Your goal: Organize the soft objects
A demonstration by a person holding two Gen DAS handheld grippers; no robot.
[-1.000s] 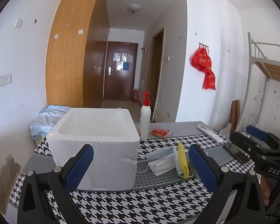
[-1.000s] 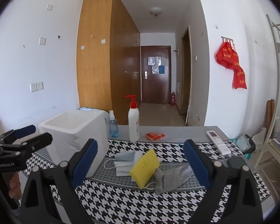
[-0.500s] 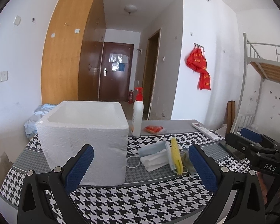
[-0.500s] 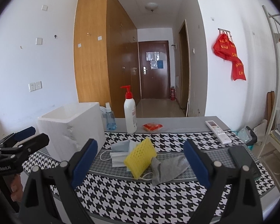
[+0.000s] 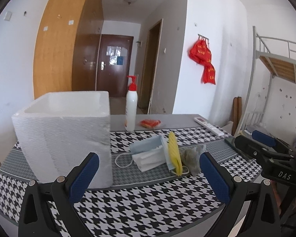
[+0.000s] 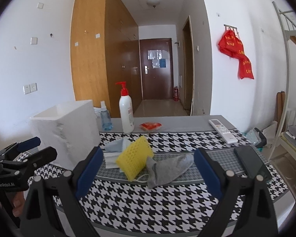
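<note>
A small heap of soft things lies mid-table: a yellow mesh sponge (image 6: 135, 161) leaning upright, blue and white face masks (image 6: 113, 151) behind it, and a grey cloth (image 6: 168, 169) to its right. From the left wrist view the sponge (image 5: 174, 152) shows edge-on beside the masks (image 5: 149, 154) and grey cloth (image 5: 193, 156). A white foam box (image 5: 65, 136), open on top, stands left of the heap. My left gripper (image 5: 148, 175) is open and held back from the box and heap. My right gripper (image 6: 148, 172) is open, facing the sponge from the near side.
A houndstooth cloth (image 6: 148, 203) covers the table. Along the back stand a white pump bottle (image 6: 126, 114), a small blue bottle (image 6: 105, 118), an orange packet (image 6: 151, 126) and a remote (image 6: 223, 131). A dark phone (image 6: 250, 164) lies right. A bunk bed frame (image 5: 274, 63) stands beyond the right edge.
Both grippers have sunk lower and drawn nearer the table, so the foam box and the heap look larger. Nothing on the table has moved.
</note>
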